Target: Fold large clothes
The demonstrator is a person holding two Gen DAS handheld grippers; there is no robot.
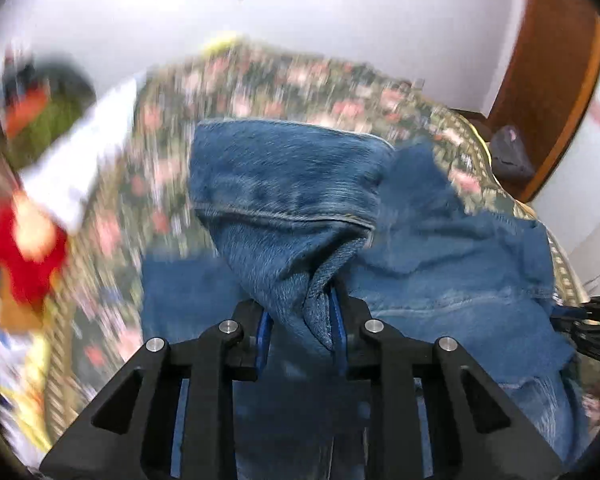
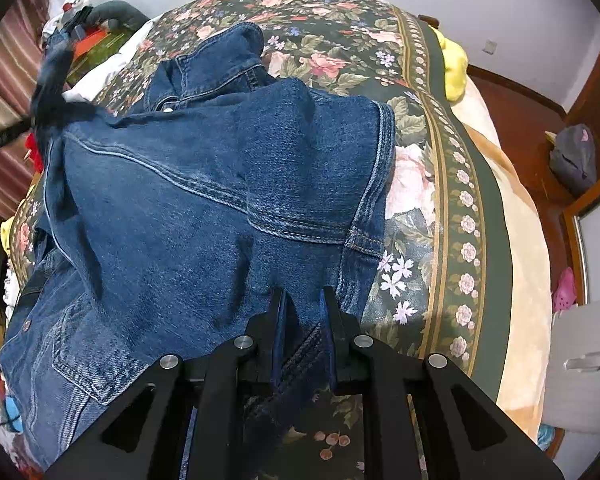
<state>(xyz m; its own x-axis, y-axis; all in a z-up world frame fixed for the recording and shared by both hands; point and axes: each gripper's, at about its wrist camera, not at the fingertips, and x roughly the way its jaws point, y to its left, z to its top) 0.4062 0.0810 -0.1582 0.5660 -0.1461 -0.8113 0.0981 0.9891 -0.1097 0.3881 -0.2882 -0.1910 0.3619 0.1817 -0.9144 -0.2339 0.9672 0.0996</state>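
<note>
Both claws pinch the denim jacket (image 2: pixel 204 184) above the bed (image 2: pixel 440 184): the left claw (image 1: pixel 302 320) and the right claw (image 2: pixel 303 312) each clamp a fold. The jacket's body stretches ahead of them toward the bed's far edge, collar farthest away.

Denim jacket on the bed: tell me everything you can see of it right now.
The dark blue denim jacket looks like heavy cotton with lighter double stitching along its seams. Its collar points toward the far end of the bed, a metal snap shows near it, and a flap pocket lies at the lower left. It is crumpled and partly lifted over the floral bedspread. The left gripper and right gripper each pinch a fold of its fabric.
</note>
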